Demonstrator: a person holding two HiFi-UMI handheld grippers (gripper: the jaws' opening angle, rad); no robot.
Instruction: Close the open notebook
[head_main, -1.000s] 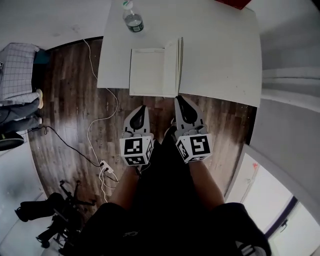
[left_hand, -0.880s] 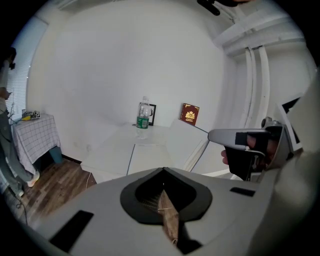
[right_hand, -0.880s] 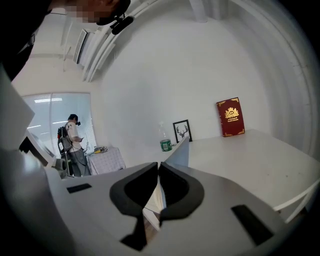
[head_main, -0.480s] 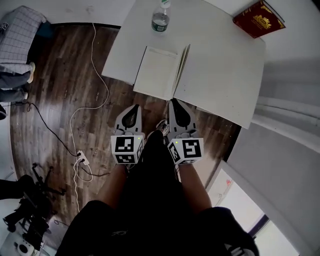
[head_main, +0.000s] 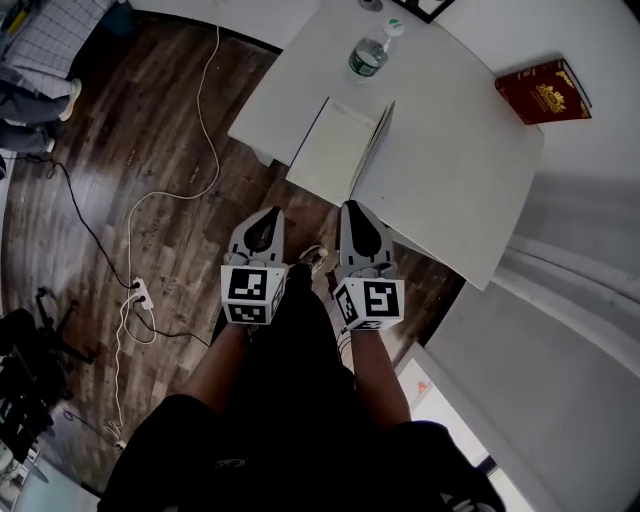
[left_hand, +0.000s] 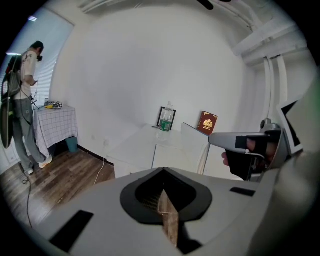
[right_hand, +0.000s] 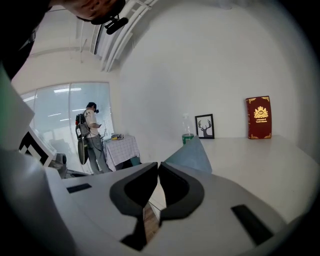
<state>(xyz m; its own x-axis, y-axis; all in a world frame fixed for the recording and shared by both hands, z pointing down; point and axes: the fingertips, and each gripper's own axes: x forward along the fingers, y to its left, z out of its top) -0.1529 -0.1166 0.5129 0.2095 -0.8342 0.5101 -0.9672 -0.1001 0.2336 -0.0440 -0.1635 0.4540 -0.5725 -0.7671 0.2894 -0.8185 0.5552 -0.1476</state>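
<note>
Two sets of tongs, both clenched and empty: your left tongs (head_main: 267, 218) and right tongs (head_main: 358, 212) hang side by side over the wood floor (head_main: 150, 200), just short of the white surface (head_main: 450, 170). The notebook (head_main: 335, 150) lies on that surface by the edge closest to you, ahead of both tips. Its long axis and spine point away from you toward the water bottle (head_main: 369, 55). The left half lies flat; the right half stands up almost on edge. A red book (head_main: 543, 90) sits far right, a framed picture (right_hand: 204, 126) stands behind the bottle, and a white cable (head_main: 205, 110) trails across the floor.
</note>
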